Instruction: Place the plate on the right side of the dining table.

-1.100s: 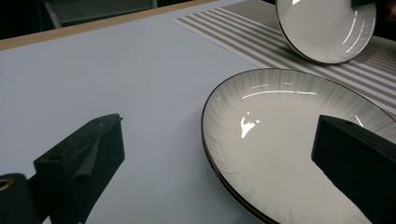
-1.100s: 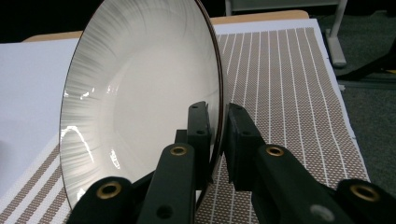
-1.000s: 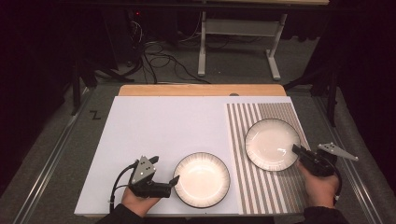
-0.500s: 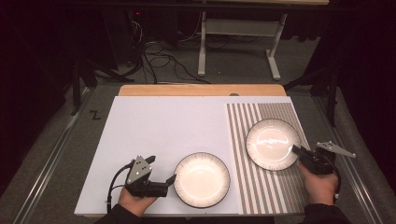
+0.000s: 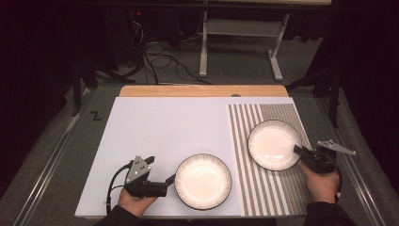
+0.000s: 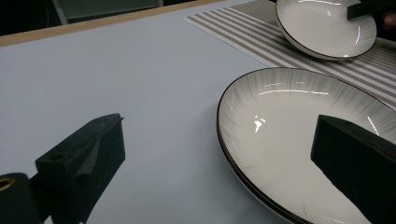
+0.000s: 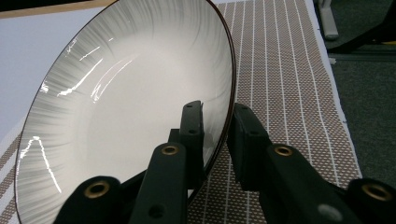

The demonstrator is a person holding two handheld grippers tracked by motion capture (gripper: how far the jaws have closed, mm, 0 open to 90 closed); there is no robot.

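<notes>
Two white plates with dark rims lie on the table. The near plate (image 5: 203, 181) (image 6: 280, 140) rests on the white board. My left gripper (image 5: 168, 181) (image 6: 219, 128) is open at its left rim, one jaw over the plate and the other over the board. The far plate (image 5: 274, 145) (image 7: 130, 107) (image 6: 327, 25) is on the striped mat (image 5: 282, 197). My right gripper (image 5: 299, 150) (image 7: 217, 116) is shut on its right rim, and that plate looks tilted up.
The white board (image 5: 164, 132) covers the left and middle of the table, with a wooden edge (image 5: 202, 90) at the back. Beyond the table are a metal stand (image 5: 235, 47) and cables (image 5: 160, 52) on the floor.
My left gripper has drifted slightly left and toward the near edge. The right gripper and its plate have hardly moved; the glare on the plate has shifted.
</notes>
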